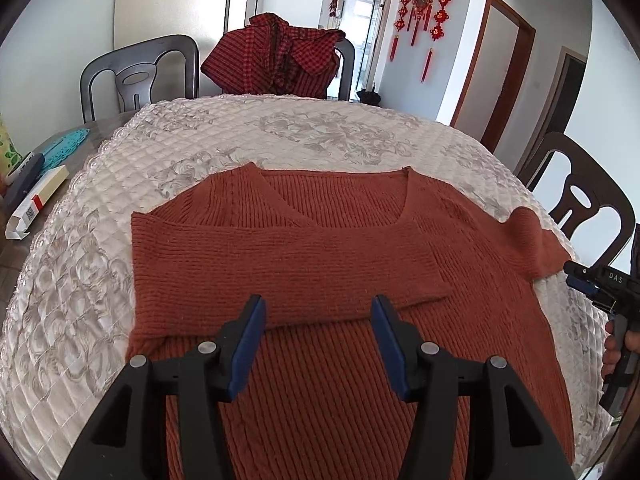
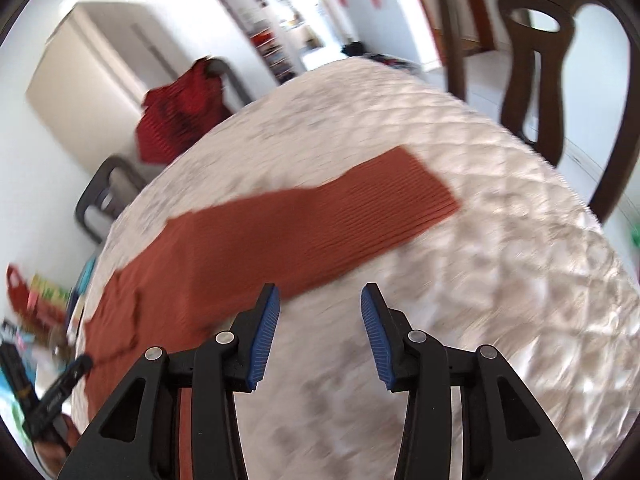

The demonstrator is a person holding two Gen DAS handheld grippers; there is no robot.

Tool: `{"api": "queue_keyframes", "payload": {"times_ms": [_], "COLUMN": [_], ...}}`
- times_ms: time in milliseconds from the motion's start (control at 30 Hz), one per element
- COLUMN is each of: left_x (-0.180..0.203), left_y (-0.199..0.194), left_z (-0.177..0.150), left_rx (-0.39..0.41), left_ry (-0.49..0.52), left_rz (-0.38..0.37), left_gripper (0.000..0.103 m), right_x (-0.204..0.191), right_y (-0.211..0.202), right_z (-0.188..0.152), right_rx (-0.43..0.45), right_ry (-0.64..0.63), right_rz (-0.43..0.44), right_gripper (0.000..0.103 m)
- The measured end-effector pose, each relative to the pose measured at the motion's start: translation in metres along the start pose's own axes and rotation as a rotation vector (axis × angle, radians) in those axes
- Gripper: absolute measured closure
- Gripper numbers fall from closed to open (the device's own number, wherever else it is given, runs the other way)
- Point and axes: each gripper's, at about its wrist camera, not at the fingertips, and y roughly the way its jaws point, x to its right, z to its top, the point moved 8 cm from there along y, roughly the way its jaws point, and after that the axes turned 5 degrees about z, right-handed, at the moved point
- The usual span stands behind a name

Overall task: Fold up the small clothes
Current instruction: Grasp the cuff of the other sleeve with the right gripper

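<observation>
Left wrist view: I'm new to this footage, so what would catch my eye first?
A rust-orange ribbed sweater spread on the quilted white table cover, one sleeve folded across its chest. Behind it, a red checked garment drapes over a dark chair. The open left gripper hovers over the sweater, holding nothing.

walls (image 1: pixel 460 64) white | dark chairs (image 1: pixel 140 76) round quilted table (image 1: pixel 320 128) | wooden door frame (image 1: pixel 508 72) | daylight
</observation>
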Motion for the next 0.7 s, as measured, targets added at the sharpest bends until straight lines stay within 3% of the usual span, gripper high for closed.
{"api": "queue_keyframes", "payload": {"times_ms": [300, 467, 700], "left_x": [-0.004, -0.003, -0.005], "left_y": [0.013, 0.015, 0.013], "left_z": [-0.006, -0.005, -0.004], "left_rx": [-0.024, -0.023, -0.017], "left_ry": [-0.017, -0.016, -0.028], "left_rz": [-0.001, -0.004, -0.016], "left_gripper": [0.046, 0.046, 0.045], "right_x": [0.029, 0.043, 0.033], "right_y": [0.006, 0.012, 0.006], "right_z": [0.033, 0.043, 0.049], "right_rx": [0.095, 0.114, 0.132], "right_ry": [0.139, 0.192, 0.177], "right_rz": [-0.021, -0.058, -0.006], "right_gripper": [0.062, 0.091, 0.094]}}
